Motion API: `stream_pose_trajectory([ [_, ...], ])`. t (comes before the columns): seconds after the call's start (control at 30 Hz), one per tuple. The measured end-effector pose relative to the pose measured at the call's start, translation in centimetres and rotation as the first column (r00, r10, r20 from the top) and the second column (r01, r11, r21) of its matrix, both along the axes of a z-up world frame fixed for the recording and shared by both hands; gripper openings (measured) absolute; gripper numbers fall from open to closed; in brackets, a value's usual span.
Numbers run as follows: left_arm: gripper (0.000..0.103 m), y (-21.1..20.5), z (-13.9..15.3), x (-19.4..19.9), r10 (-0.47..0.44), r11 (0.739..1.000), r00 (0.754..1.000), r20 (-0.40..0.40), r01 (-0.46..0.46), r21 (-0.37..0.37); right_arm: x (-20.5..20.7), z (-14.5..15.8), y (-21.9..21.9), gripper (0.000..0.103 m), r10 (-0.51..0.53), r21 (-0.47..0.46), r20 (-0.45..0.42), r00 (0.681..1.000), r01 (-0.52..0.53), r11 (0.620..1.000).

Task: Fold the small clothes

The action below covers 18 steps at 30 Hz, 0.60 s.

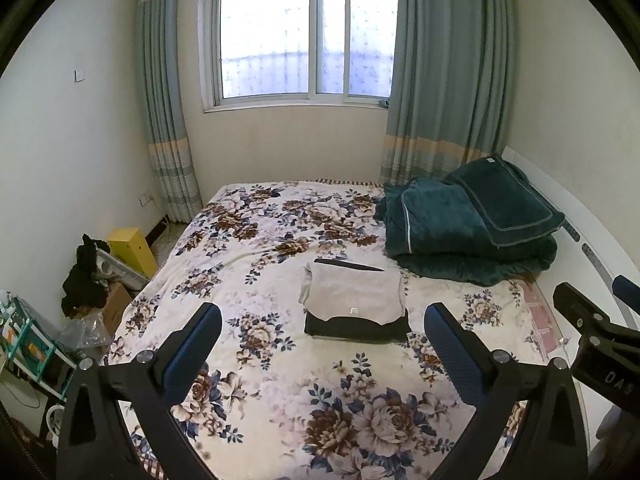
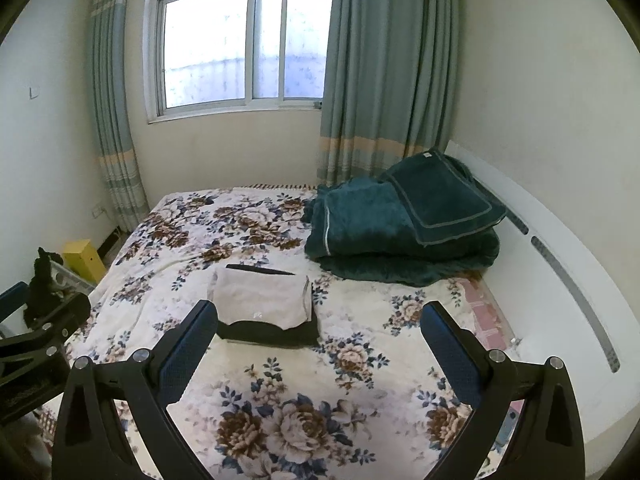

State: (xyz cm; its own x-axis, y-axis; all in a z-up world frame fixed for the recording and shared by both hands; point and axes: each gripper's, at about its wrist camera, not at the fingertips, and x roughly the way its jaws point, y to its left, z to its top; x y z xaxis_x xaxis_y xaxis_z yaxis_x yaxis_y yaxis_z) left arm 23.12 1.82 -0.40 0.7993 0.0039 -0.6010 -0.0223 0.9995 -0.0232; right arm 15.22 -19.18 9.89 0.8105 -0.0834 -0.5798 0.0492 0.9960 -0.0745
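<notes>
left wrist view: left gripper (image 1: 322,318) fingers wide apart, holding nothing, low in frame over the floral bed (image 1: 256,360). folded clothes (image 1: 356,298), pale piece on dark, lie mid-frame. green blanket (image 1: 472,224) upper right. right wrist view: right gripper (image 2: 318,318) fingers spread, nothing held; clothes (image 2: 262,300) centre-left.

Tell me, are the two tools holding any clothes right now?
No, nothing is held. The left tool and the right tool are both open and empty above the bed. The folded clothes lie untouched on it.
</notes>
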Motion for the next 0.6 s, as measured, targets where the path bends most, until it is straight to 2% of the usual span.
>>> stream_pose_trajectory([
  [0.6,0.103,0.0,1.9,-0.7,-0.002,1.000,0.999,0.043,0.002,0.007,-0.7,0.2,0.6,0.103,0.013,0.007,0.022,1.000,-0.013,1.000],
])
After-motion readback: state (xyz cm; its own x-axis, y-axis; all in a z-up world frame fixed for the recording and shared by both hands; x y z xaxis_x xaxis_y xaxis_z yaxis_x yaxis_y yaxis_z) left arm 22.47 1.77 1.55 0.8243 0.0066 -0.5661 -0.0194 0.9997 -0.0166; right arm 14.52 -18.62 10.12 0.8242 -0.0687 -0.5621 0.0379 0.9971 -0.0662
